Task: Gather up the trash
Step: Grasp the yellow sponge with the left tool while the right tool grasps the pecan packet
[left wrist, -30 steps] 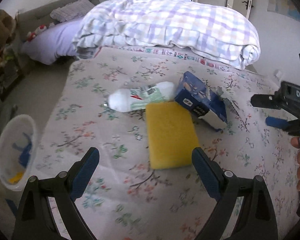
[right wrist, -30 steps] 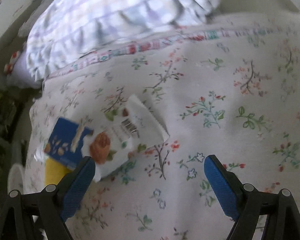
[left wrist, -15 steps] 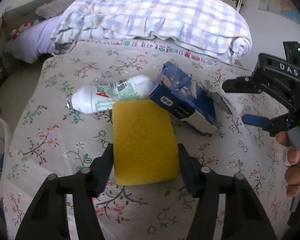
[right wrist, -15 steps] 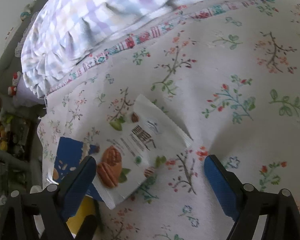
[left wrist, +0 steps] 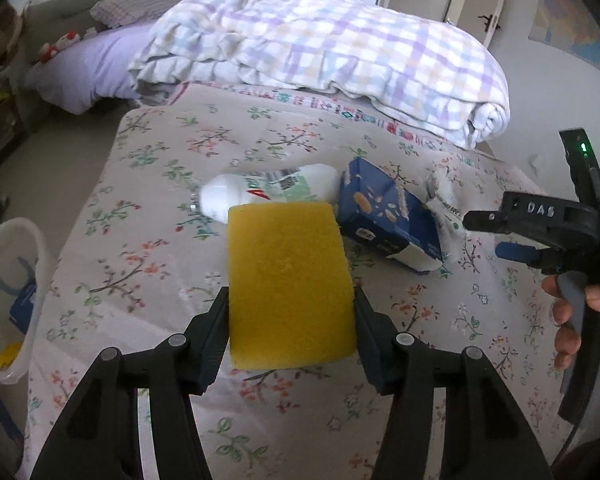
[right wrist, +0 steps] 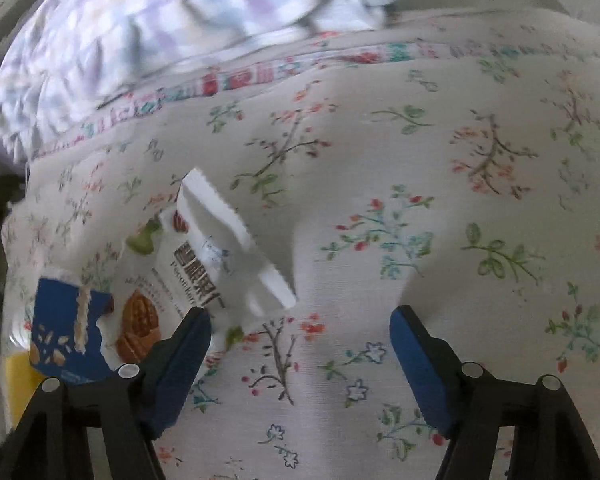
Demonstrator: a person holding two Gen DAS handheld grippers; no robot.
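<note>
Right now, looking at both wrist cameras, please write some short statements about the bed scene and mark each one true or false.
1. The left gripper is shut on the yellow sponge. True.
2. The right gripper holds the snack wrapper. False: its jaws are open, and the wrapper lies at its left finger.
3. The white bottle stands upright. False: it lies on its side.
4. The blue carton lies between the bottle and the wrapper. True.
5. The white bin sits on the bed. False: it is beside the bed, at the left.
</note>
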